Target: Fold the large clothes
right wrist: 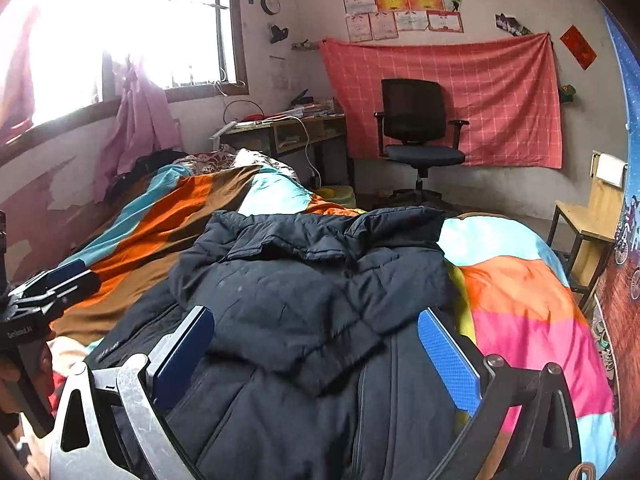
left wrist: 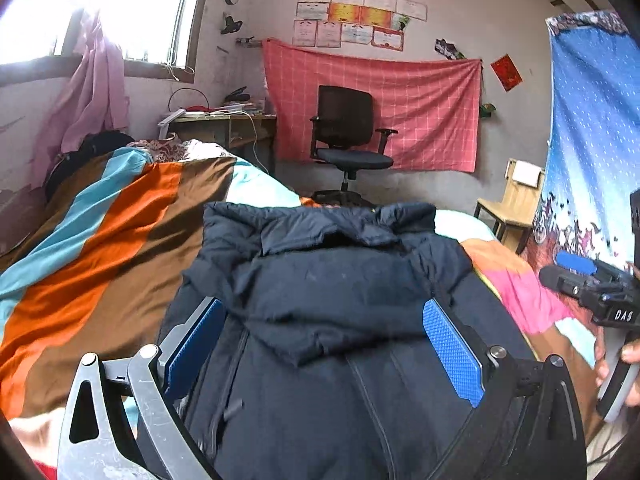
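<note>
A dark navy padded jacket (left wrist: 340, 280) lies on the bed, collar end away from me, with a sleeve folded across its body. My left gripper (left wrist: 324, 306) hovers over its near half, blue pads (left wrist: 452, 348) wide apart and nothing pressed between them. In the right wrist view the same jacket (right wrist: 304, 280) fills the middle, and my right gripper (right wrist: 316, 314) stands open above its near part, holding nothing. Each gripper shows in the other's view: the right gripper (left wrist: 580, 280) at the right edge, the left gripper (right wrist: 52, 284) at the left edge, each held by a hand.
The bedspread (left wrist: 100, 240) is striped orange, brown, teal and pink. Beyond the bed stand a black office chair (right wrist: 416, 128), a cluttered desk (right wrist: 288, 128) under the window and a wooden chair (right wrist: 588, 224). A blue patterned curtain (left wrist: 592, 140) hangs at the right.
</note>
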A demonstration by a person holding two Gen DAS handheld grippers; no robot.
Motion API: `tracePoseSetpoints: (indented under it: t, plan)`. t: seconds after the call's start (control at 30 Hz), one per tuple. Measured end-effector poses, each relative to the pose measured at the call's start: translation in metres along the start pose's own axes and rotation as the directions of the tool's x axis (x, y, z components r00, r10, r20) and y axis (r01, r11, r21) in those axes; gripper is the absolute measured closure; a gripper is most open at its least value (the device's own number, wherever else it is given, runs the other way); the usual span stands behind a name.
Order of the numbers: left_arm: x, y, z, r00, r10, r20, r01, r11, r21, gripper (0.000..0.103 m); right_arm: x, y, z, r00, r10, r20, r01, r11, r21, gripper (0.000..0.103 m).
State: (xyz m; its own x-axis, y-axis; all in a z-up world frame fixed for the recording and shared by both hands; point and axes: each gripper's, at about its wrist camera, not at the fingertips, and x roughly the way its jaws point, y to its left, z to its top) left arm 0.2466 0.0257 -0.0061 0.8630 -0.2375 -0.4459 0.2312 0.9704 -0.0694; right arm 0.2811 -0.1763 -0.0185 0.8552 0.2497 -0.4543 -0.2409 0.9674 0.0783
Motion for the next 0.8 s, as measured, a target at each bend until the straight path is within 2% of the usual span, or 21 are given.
tracePoseSetpoints:
  t: [0.17, 0.33, 0.57, 0.67, 0.8]
  plan:
    - [-0.016, -0.011, -0.026, 1.0, 0.016, -0.015, -0.016, 0.999, 0.051, 0.005, -0.027, 0.012, -0.023, 1.0, -0.008, -0.001, 0.007, 0.998, -0.065, 0.0]
    - [-0.026, -0.013, -0.045, 0.999, 0.005, -0.042, -0.003, 0.999, 0.049, 0.005, -0.042, 0.023, -0.044, 1.0, -0.014, -0.022, 0.011, 0.992, -0.124, 0.0]
    - [-0.033, -0.012, -0.07, 0.995, 0.019, -0.1, -0.011, 0.997, 0.078, 0.005, -0.047, 0.022, -0.073, 0.992, -0.04, -0.123, 0.028, 0.994, -0.102, 0.0]
    - [-0.031, -0.01, -0.083, 0.989, 0.033, -0.141, -0.02, 0.995, 0.095, 0.005, -0.045, 0.029, -0.084, 0.983, -0.082, -0.162, 0.052, 0.982, -0.184, 0.0]
    - [-0.028, -0.004, -0.102, 0.979, 0.05, -0.197, -0.029, 0.994, 0.108, 0.005, -0.026, 0.044, -0.104, 0.961, -0.156, -0.229, 0.073, 0.94, -0.334, 0.0]
